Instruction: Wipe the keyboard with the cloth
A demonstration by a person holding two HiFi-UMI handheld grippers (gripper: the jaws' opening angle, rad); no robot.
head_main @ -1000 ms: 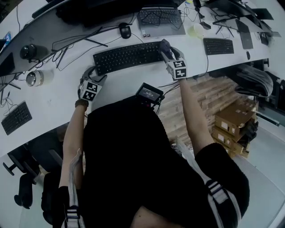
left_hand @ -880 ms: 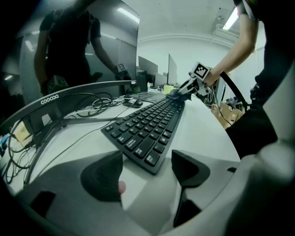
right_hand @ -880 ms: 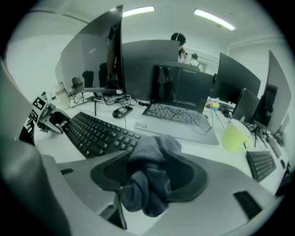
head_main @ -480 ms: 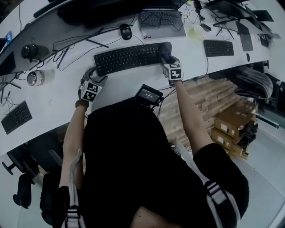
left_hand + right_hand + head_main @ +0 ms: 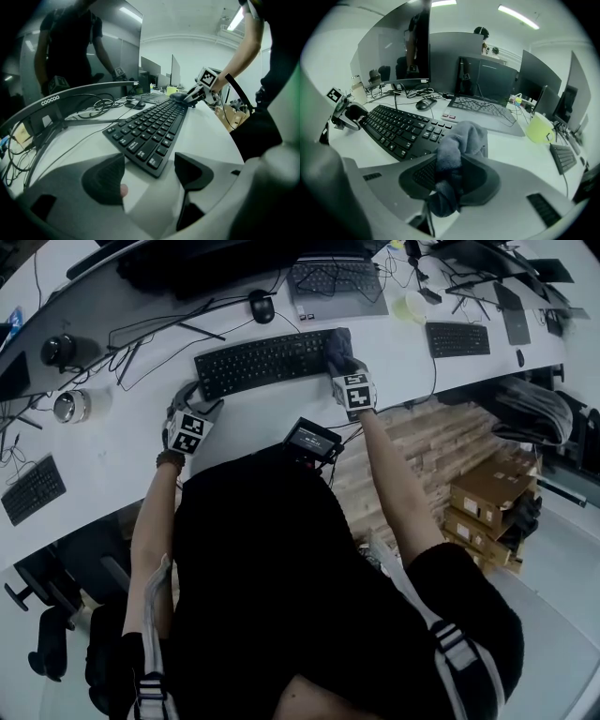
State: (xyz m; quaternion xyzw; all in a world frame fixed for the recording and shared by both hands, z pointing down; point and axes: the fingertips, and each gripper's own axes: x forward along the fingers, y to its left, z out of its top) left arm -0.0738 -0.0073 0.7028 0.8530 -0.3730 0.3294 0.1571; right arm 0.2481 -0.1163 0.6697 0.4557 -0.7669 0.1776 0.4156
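The right gripper (image 5: 451, 177), whose jaws have just been closing, is pinching the grey cloth (image 5: 461, 140) over the keyboard's (image 5: 262, 360) right end, while the left gripper (image 5: 149, 176) is hovering open-jawed and empty at its left end.

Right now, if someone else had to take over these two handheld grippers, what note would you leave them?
Right gripper: jaws have just been closing and are now shut on the grey cloth, at the right end of the keyboard.
Left gripper: open, empty, at the left end of the keyboard.
Done: cloth gripped.
Left: wipe it across the keys.
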